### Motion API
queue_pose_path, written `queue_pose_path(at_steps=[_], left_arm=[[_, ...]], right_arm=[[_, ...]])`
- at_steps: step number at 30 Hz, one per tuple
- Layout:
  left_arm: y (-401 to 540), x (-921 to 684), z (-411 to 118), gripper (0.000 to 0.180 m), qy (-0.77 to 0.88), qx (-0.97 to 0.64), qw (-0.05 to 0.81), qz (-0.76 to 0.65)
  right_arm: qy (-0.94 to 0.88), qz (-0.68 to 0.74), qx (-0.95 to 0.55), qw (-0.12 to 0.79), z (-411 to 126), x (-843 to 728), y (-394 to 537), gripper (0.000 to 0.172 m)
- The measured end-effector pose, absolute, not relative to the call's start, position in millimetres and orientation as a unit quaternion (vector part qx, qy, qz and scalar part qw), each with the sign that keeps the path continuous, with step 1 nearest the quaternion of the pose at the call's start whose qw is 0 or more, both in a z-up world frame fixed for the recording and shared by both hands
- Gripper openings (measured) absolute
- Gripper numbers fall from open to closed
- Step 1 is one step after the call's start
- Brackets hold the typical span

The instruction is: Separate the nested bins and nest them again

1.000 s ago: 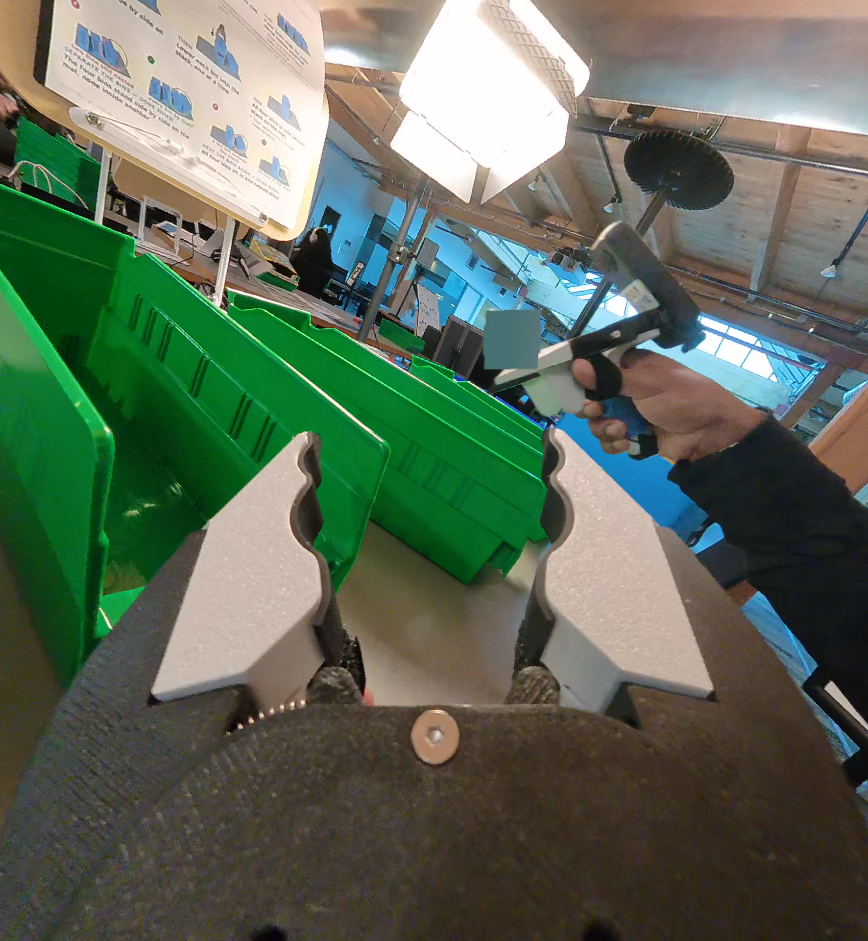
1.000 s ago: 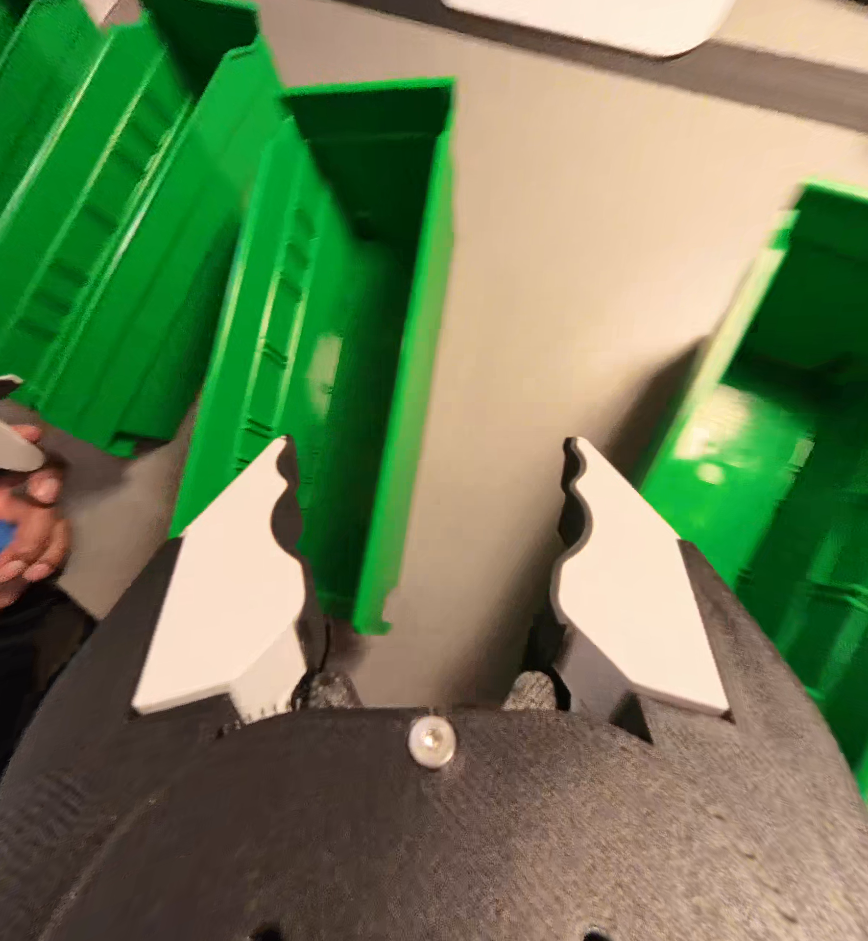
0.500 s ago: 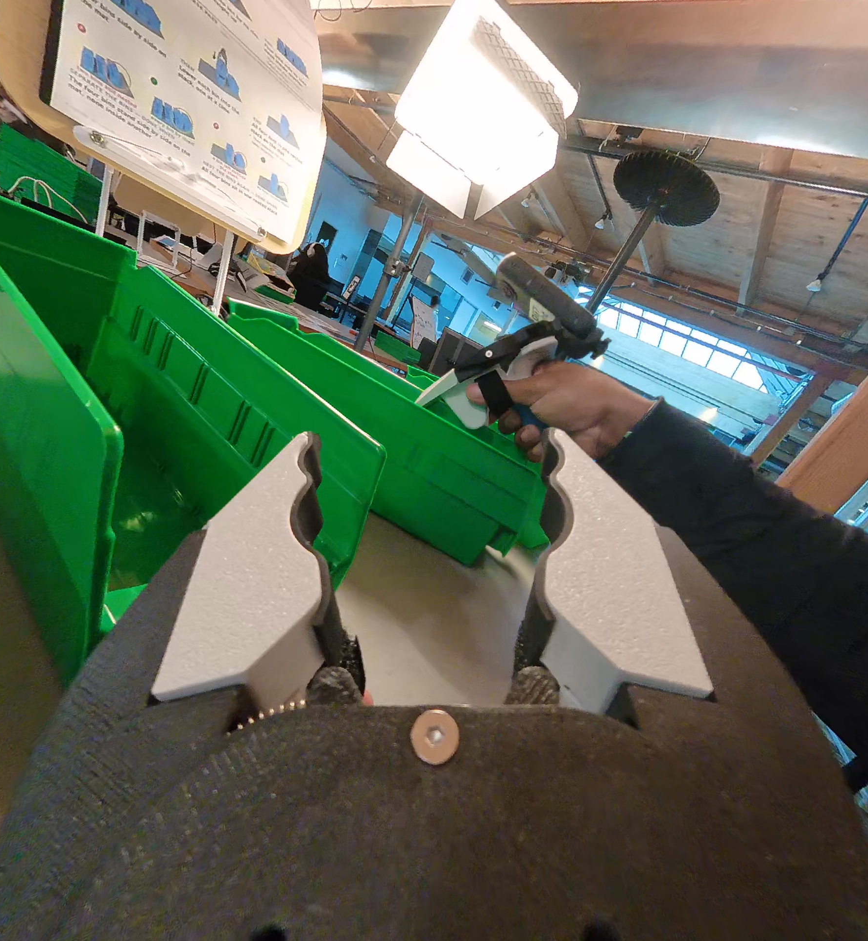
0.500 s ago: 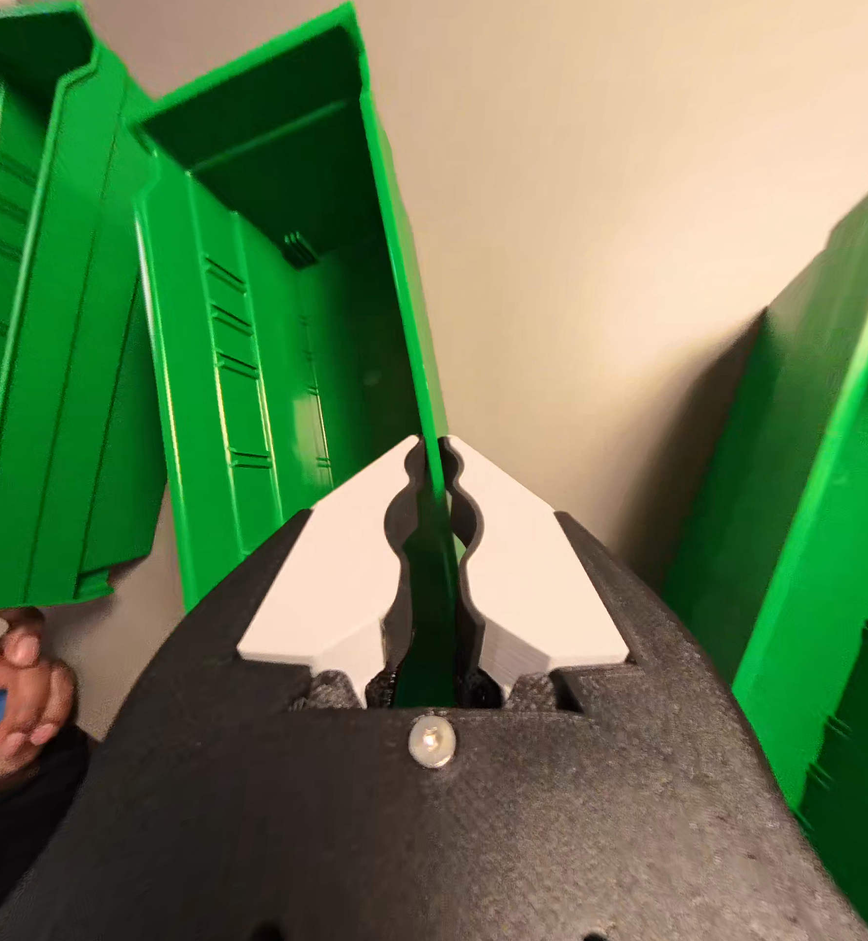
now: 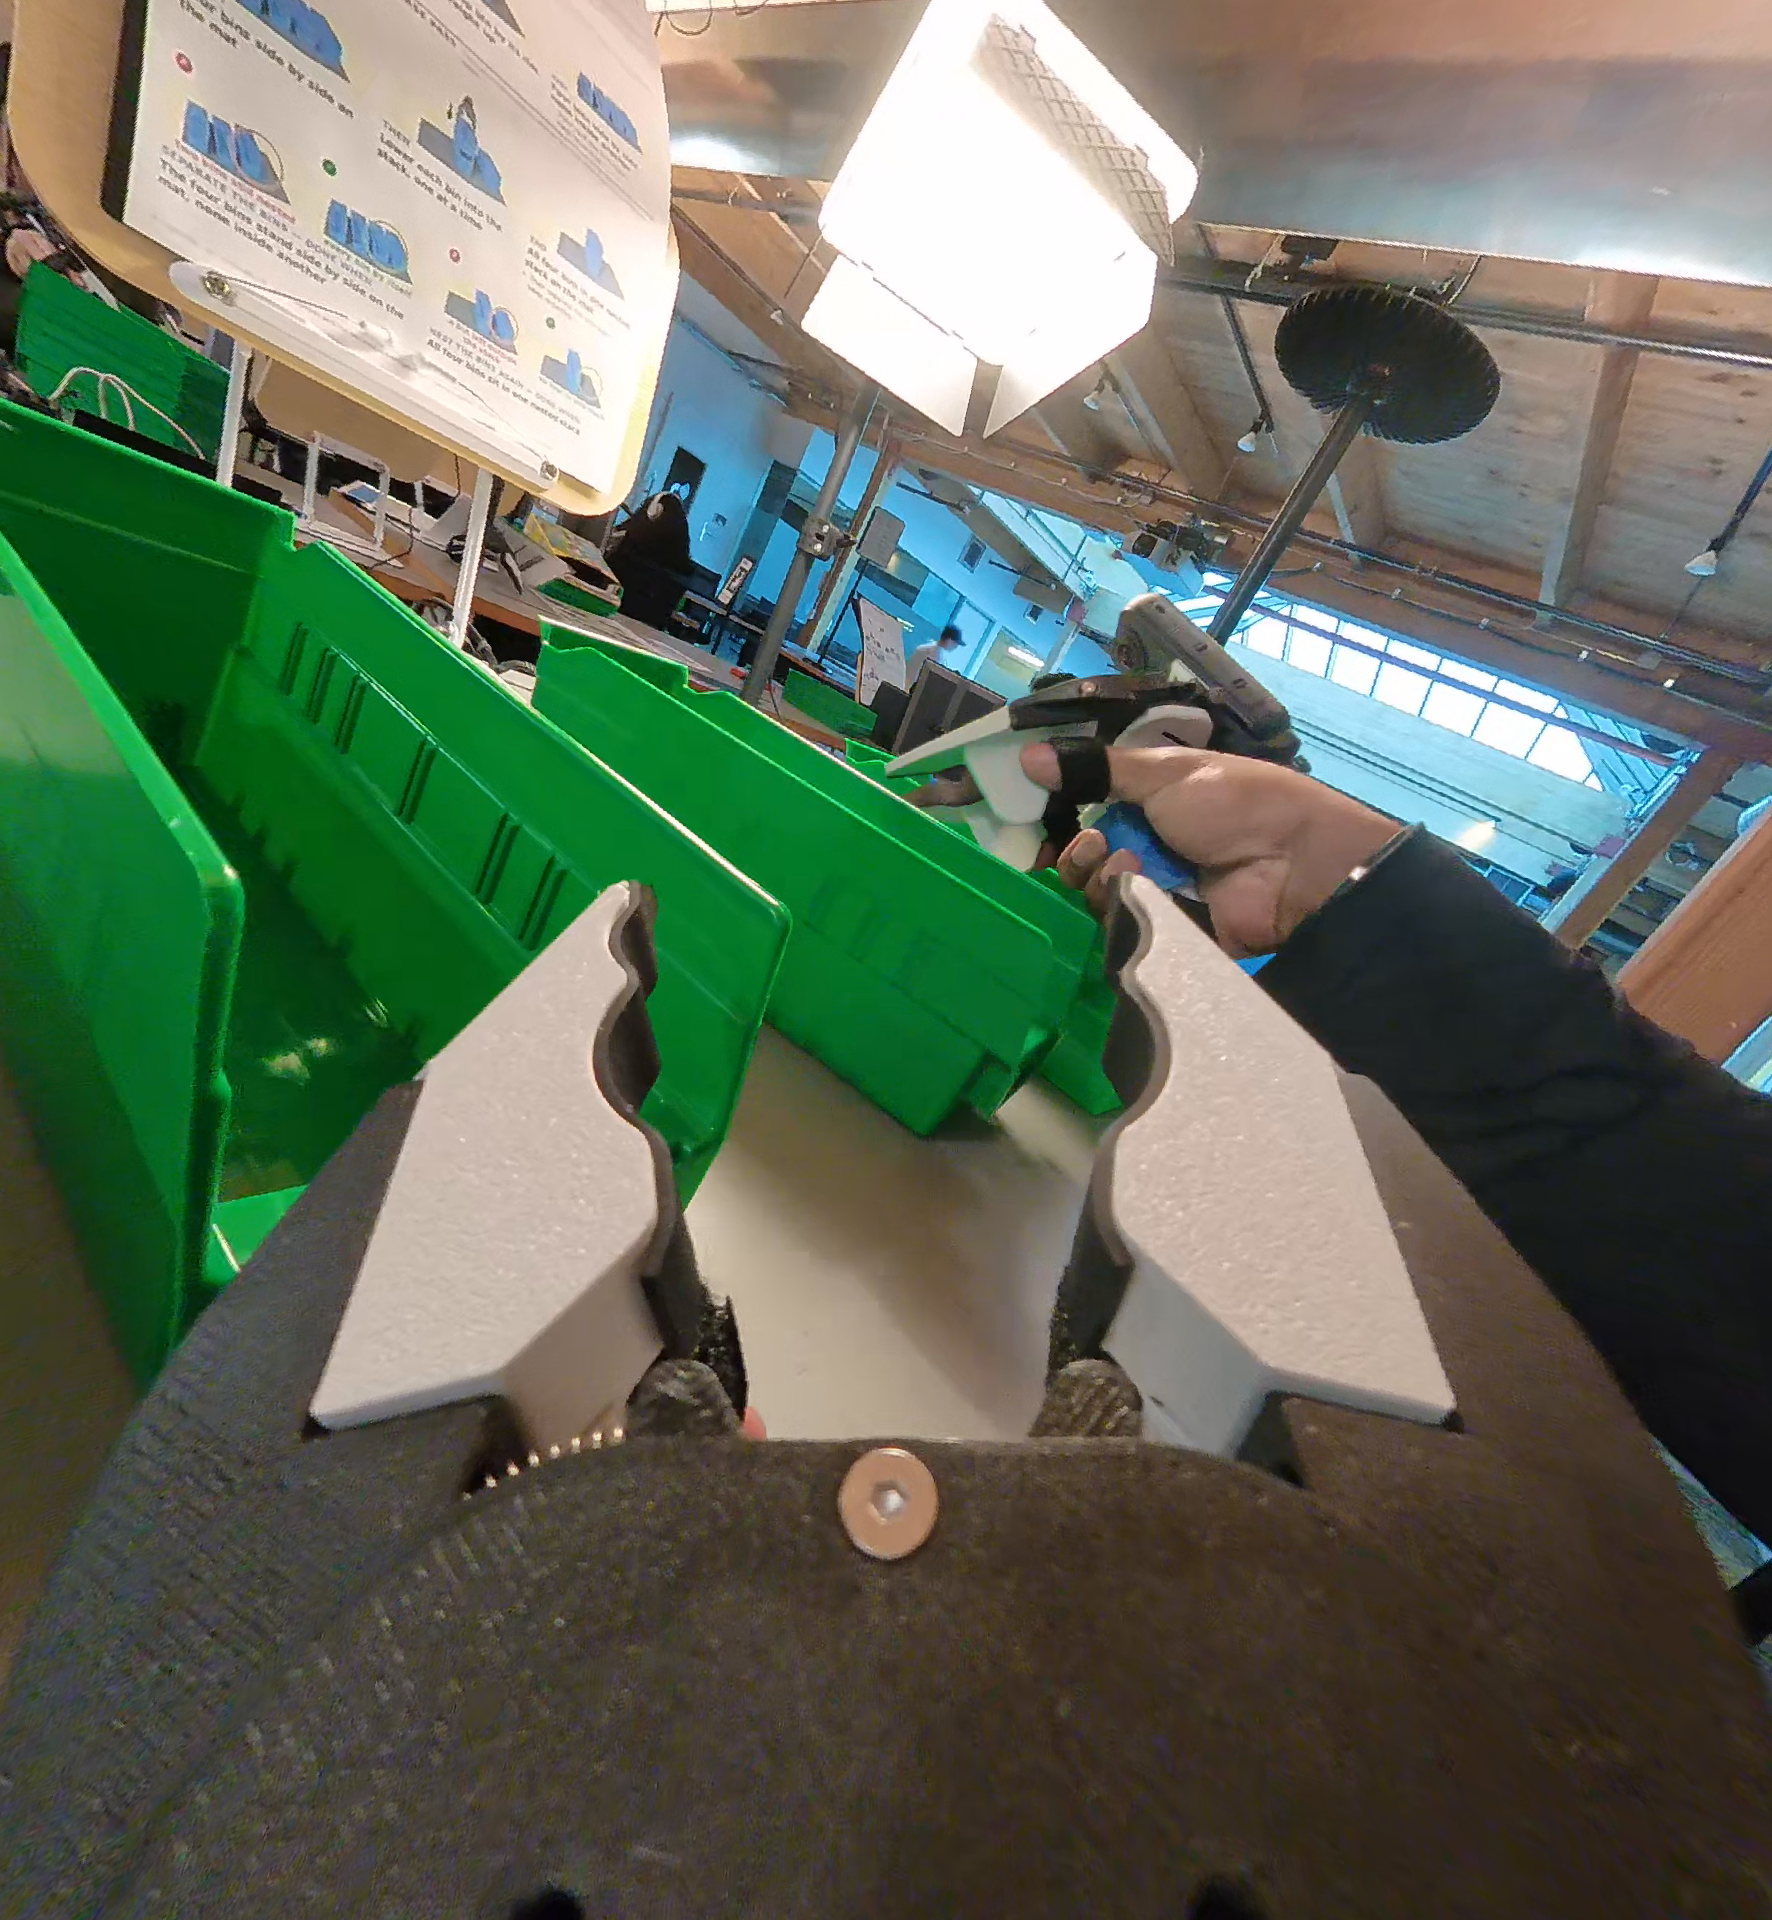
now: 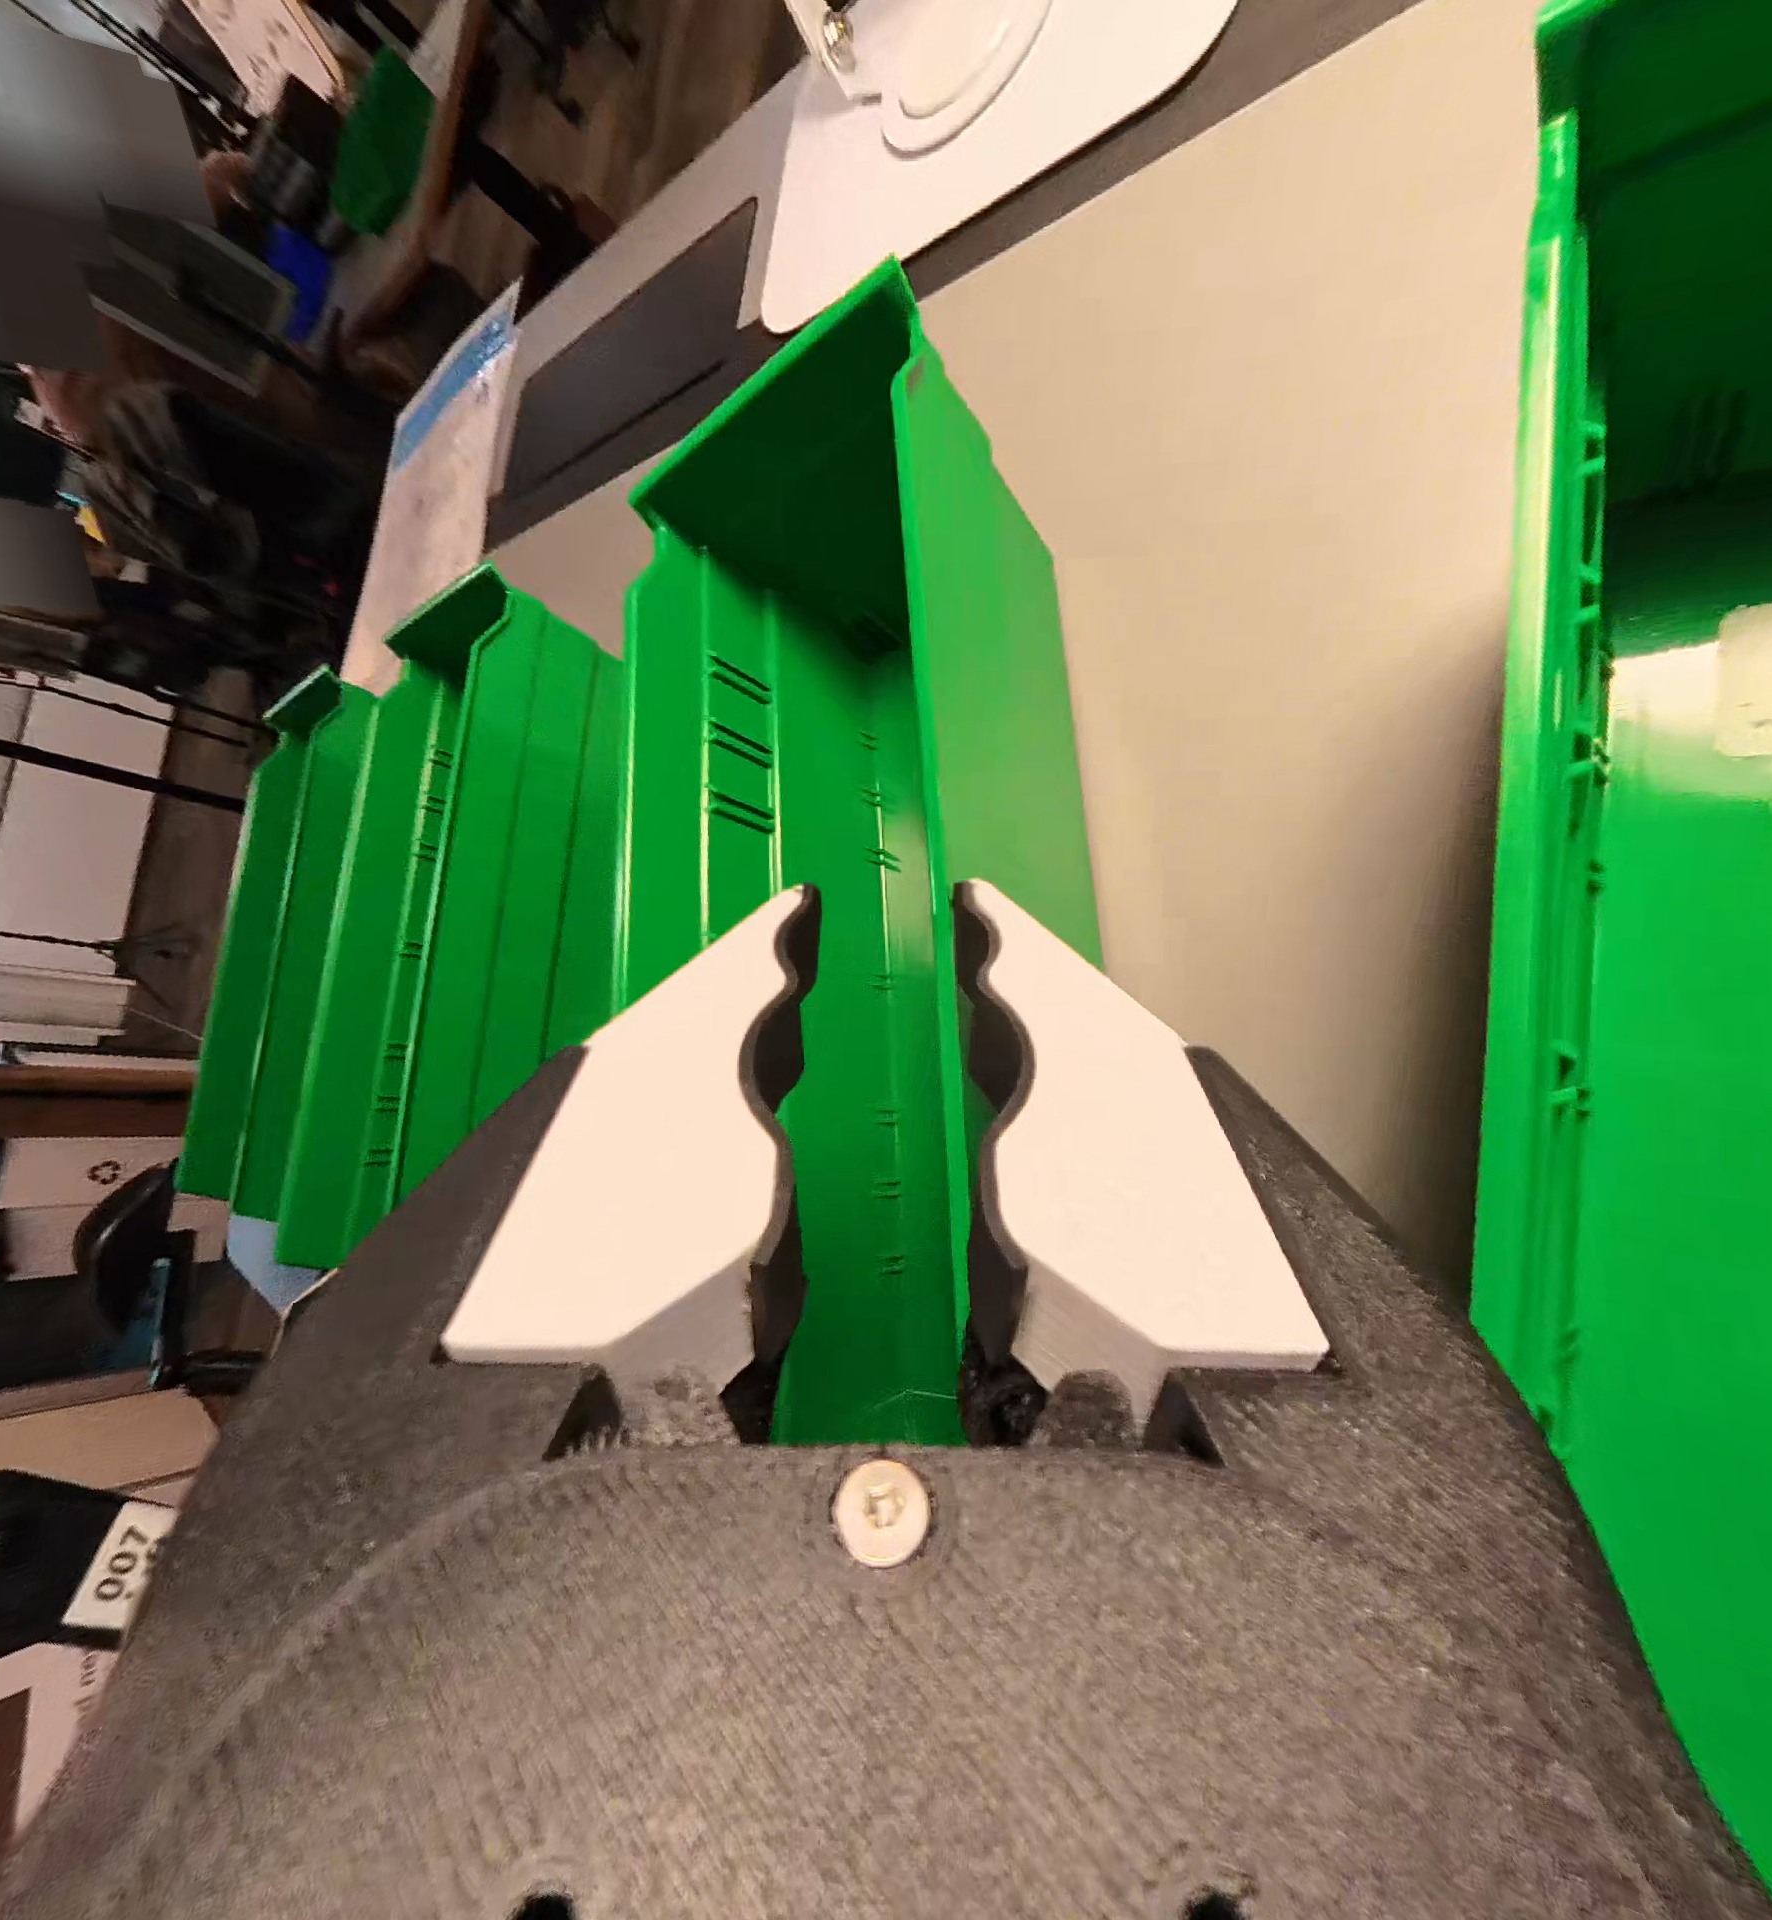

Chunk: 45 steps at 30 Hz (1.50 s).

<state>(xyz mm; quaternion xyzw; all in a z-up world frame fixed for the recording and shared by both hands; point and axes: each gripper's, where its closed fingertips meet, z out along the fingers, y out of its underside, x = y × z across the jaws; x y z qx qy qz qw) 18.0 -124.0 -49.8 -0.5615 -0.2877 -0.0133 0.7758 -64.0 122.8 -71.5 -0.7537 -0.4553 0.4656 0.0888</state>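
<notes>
Bins of green plastic fill both views. Right gripper straddles the side wall of one bin: the wall's rim runs up between the fingers toward 12 o'clock, close against the right finger, while a gap shows between the wall and the left finger, so the jaws are partly spread and not pinching. At 9 o'clock of that bin two more bins stand close together, and a fourth bin stands well apart at 3 o'clock on the beige mat.

Left gripper is spread wide and bare, over the mat, with a bin at its 10 o'clock. At 1 o'clock the person's hand holds the right gripper over the other bins. An instruction board and a lamp stand toward 12 o'clock.
</notes>
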Motion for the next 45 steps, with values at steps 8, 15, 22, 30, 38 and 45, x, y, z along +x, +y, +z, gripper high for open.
queue_pose_path(at_steps=[8, 15, 22, 30, 38, 45], left_arm=[[-124.6, 18.6, -49.4, 0.085, -0.287, -0.560, 0.777, -0.017], [-123.3, 18.4, -50.4, 0.085, -0.287, -0.563, 0.774, -0.018], [-123.9, 19.2, -49.8, 0.085, -0.286, -0.563, 0.775, -0.009], [-123.3, 18.2, -50.8, 0.085, -0.289, -0.564, 0.774, -0.016], [-123.4, 18.1, -50.8, 0.085, -0.289, -0.563, 0.774, -0.017], [-123.7, 17.8, -50.8, 0.085, -0.289, -0.562, 0.774, -0.018]], right_arm=[[-0.514, 0.465, -0.693, 0.195, -20.9, -18.3, 130.0, 0.052], [-0.596, 0.338, -0.695, 0.218, -65.4, 62.1, 152.7, 0.063], [-0.639, 0.298, -0.670, 0.231, -97.1, 77.9, 157.0, 0.019], [-0.630, 0.339, -0.639, 0.282, -71.5, 82.1, 154.6, 0.033], [-0.628, 0.401, -0.589, 0.313, -53.2, 66.4, 104.8, 0.041], [-0.635, 0.378, -0.606, 0.294, -77.8, 53.1, 97.7, 0.037]])
